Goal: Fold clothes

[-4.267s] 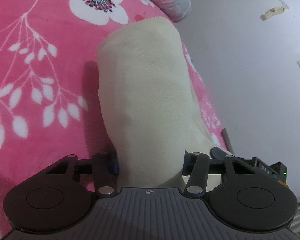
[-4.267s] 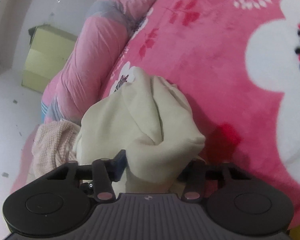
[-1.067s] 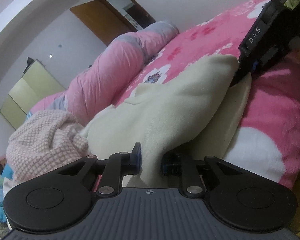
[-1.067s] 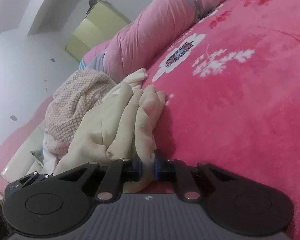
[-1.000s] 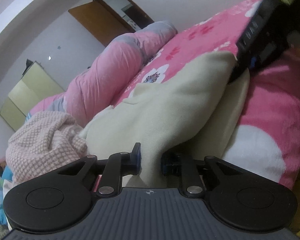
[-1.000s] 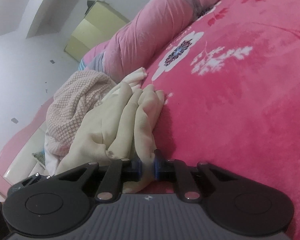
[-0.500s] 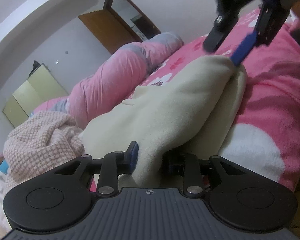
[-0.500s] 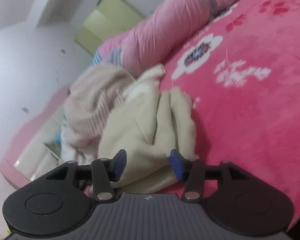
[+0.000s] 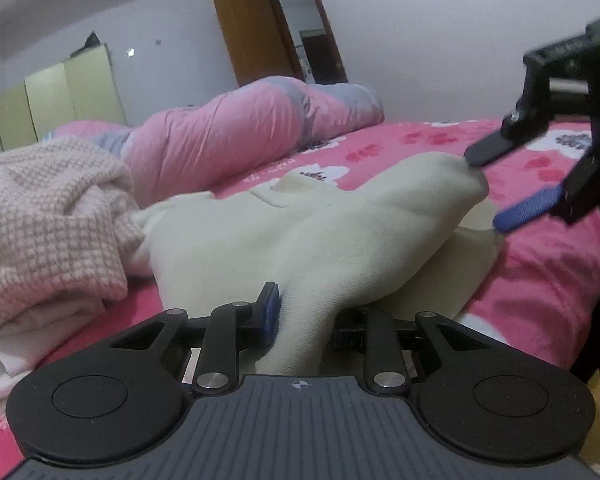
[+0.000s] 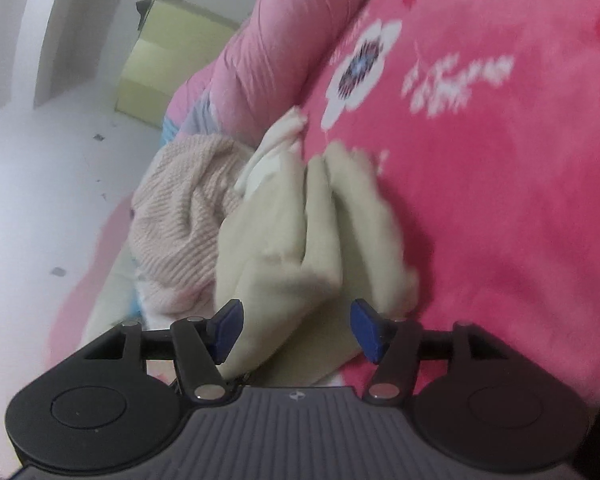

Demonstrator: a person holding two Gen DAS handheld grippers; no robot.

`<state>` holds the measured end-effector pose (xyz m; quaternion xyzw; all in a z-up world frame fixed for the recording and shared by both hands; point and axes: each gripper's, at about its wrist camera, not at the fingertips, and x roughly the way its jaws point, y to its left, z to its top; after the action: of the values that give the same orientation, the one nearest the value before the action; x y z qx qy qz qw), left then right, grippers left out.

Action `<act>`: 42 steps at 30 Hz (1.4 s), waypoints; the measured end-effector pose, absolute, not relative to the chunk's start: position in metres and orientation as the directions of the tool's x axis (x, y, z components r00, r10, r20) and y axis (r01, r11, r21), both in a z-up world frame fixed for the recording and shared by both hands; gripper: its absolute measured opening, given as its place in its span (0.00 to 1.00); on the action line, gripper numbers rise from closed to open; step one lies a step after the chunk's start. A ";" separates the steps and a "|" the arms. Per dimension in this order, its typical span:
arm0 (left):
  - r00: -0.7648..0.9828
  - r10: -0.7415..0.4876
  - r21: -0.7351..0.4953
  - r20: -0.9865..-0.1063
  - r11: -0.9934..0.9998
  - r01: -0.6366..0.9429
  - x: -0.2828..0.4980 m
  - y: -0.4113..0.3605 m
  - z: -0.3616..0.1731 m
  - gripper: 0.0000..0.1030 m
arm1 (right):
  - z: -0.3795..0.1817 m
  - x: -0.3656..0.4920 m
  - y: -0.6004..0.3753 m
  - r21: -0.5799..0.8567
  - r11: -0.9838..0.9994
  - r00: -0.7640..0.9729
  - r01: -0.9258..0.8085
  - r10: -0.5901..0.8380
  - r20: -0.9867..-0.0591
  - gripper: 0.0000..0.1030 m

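Cream garment (image 9: pixel 300 236) lies folded in layers on the pink floral blanket (image 9: pixel 540 264), near the bed's edge, just beside a heap of pink knit clothing (image 9: pixel 48 216). In the left wrist view its long axis runs from the near end, at the left gripper (image 9: pixel 304 316), up and to the right to the far folded corner, which points at the right gripper (image 9: pixel 496 188). Left gripper: jaws narrow, pinched on a bunched fold of the cream garment; the cloth fills the gap. Right gripper: jaws stand wide, one finger above the far corner and the blue pad (image 9: pixel 528 208) below it; contact at the tips cannot be told. Right wrist view is blurred: the folded layers run away from the camera between the spread blue pads. Rolled pink quilt (image 9: pixel 256 128) lies along the far side of the bed.
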<state>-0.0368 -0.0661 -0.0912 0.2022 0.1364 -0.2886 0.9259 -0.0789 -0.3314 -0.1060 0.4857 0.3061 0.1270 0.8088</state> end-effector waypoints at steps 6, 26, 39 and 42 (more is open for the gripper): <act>0.799 -0.477 0.341 -0.366 0.730 0.592 -0.040 -0.068 -0.095 0.23 | -0.115 -0.047 -0.318 0.873 0.477 0.801 0.105 0.480 -0.358 0.47; 0.764 -0.500 0.430 -0.408 0.633 0.643 -0.050 -0.094 -0.094 0.32 | -0.134 -0.045 -0.348 0.802 0.596 0.816 0.027 0.451 -0.363 0.29; 0.753 -0.568 0.143 -0.331 0.759 0.635 -0.052 -0.032 -0.047 0.40 | -0.037 -0.081 -0.341 0.369 0.928 0.890 0.046 0.130 -0.437 0.39; 0.772 -0.536 0.223 -0.341 0.752 0.620 -0.046 -0.055 -0.061 0.39 | -0.019 -0.078 -0.295 0.209 0.971 0.925 -0.119 0.185 -0.332 0.30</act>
<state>-0.0465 -0.0546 -0.0606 0.1635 0.1291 -0.3117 0.9271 -0.0781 -0.2947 -0.0194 0.0927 0.1774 0.0780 0.9767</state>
